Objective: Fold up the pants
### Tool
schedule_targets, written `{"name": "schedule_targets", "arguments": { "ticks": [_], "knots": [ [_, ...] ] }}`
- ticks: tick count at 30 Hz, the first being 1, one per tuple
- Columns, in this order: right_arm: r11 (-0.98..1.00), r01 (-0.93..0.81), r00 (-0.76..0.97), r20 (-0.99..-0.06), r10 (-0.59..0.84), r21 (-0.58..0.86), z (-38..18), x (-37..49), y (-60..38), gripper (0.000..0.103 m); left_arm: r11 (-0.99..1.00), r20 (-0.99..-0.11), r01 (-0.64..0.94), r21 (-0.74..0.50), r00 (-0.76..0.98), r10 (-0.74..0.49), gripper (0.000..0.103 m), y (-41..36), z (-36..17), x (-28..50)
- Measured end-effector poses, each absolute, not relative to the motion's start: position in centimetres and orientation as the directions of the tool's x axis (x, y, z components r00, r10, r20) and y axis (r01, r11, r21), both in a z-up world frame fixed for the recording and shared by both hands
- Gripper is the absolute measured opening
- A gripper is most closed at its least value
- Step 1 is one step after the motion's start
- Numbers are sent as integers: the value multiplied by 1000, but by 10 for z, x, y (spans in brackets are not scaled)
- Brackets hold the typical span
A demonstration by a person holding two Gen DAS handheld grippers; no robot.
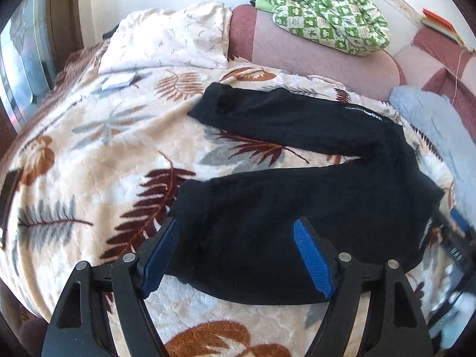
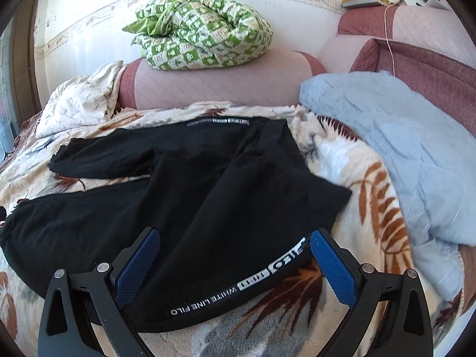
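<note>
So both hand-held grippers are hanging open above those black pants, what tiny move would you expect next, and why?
Probably both lower and close on the near edge. The black pants lie spread on the leaf-print blanket, legs apart and unfolded. The right hand-held gripper is open over the lettered side stripe; the left hand-held gripper is open over the nearer leg. Gripping that edge would likely let the near leg be folded onto the far one.

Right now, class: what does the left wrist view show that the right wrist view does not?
Only the left wrist view shows the left gripper, open over the lower leg.

Only the right wrist view shows the right gripper, open over the lettered waistband.

Both show the black pants, the leaf-print blanket, the green quilt and the light blue quilt.
</note>
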State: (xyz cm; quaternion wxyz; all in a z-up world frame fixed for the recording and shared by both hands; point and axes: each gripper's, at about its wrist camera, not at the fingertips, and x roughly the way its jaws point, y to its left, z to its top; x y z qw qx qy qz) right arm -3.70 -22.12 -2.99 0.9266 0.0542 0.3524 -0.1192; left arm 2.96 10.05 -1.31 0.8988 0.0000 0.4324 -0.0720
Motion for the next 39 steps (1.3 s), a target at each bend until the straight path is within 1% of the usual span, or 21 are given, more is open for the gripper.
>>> {"name": "schedule_targets", "arguments": {
  "ticks": [2,4,5,6,8,10,13,15,17,19,23,25,27,32,39],
  "knots": [
    [971,238,718,-679,-154,31,-25,-34,-219,100,991,-769,131,-28,631,-105,79,95,-11,30],
    [973,216,693,-715,-92,84,-26,-28,-220,90,990,-765,135,-27,635,-107,79,92,-9,29],
    [971,207,677,-734,-56,118,-28,-25,-220,76,990,-765,136,-28,634,-109,79,90,-8,29],
    [964,207,655,-755,-12,165,-33,-22,-222,58,990,-765,140,-23,635,-108,79,88,-7,28],
    [943,213,623,-779,71,257,-41,-19,-226,42,989,-760,150,-3,642,-100,79,83,-5,25],
    [916,211,617,-773,146,341,-45,-19,-228,42,987,-747,160,27,660,-87,79,78,0,21],
    [902,212,652,-742,155,375,-37,-24,-227,42,983,-725,174,62,684,-75,79,75,8,16],
    [882,225,674,-720,167,415,-30,-25,-233,46,980,-716,182,75,694,-74,79,74,14,16],
    [873,232,672,-719,174,428,-22,-20,-241,47,978,-711,189,84,699,-75,79,73,19,16],
    [890,229,656,-738,158,393,-13,-12,-246,48,975,-705,198,99,706,-71,79,72,24,19],
    [926,214,649,-754,104,312,8,7,-259,62,970,-723,232,78,683,-105,79,75,30,35],
    [939,200,646,-758,87,278,17,20,-267,64,969,-734,237,62,669,-117,79,76,31,47],
    [951,188,643,-762,71,247,24,33,-274,67,970,-734,234,71,671,-108,79,79,32,61],
    [966,154,633,-771,65,208,27,73,-289,72,972,-740,216,88,667,-81,79,86,28,103],
    [976,80,566,-816,122,201,4,155,-310,75,985,-799,172,11,594,-95,79,105,3,206]
  ]
}}
